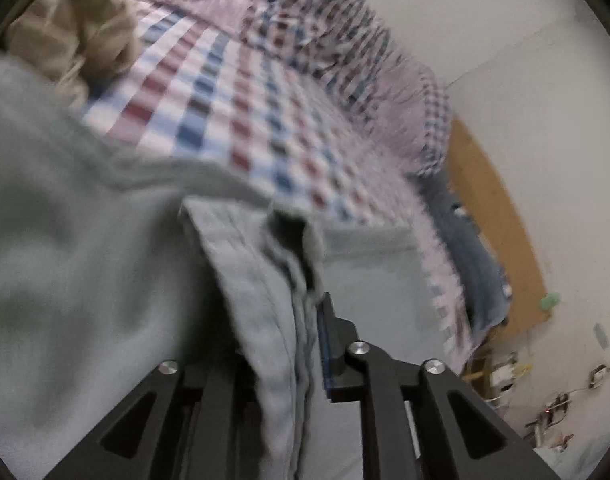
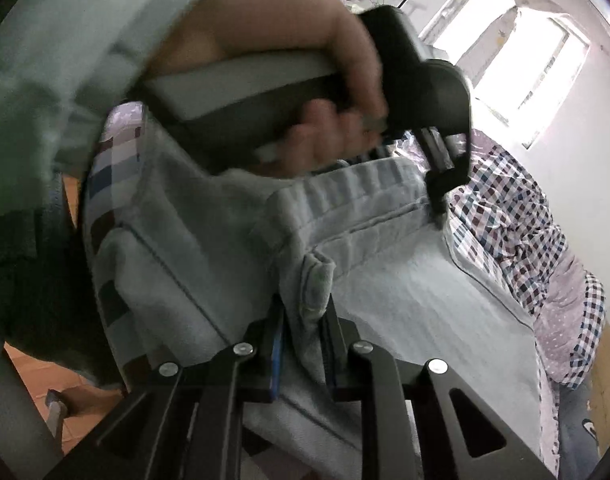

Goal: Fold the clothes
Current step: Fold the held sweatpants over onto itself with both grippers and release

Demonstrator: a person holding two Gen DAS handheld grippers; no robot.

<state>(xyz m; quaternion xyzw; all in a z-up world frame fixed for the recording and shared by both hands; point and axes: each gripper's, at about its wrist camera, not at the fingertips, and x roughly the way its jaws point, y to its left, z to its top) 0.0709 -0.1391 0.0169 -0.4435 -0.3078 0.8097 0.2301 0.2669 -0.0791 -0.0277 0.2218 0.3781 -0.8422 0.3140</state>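
A pale grey-blue garment (image 1: 257, 280) with a ribbed waistband (image 2: 357, 192) lies on the checked bed sheet (image 1: 225, 100). My left gripper (image 1: 305, 312) is shut on a bunched hem of it; the cloth drapes over and hides the left finger. In the right wrist view a folded edge of the garment (image 2: 311, 280) is pinched between the fingers of my right gripper (image 2: 307, 316), which is shut. There too a person's hand (image 2: 337, 136) holds the left gripper (image 2: 437, 196), whose tips grip the far end of the waistband.
A beige cloth (image 1: 77, 28) lies heaped at the far left of the bed. A crumpled checked quilt (image 1: 325, 20) is piled at the back by the wall. Wooden floor (image 1: 493, 216) runs beside the bed. The person's green shirt (image 2: 45, 60) fills the left; a bright window (image 2: 517, 64) is behind.
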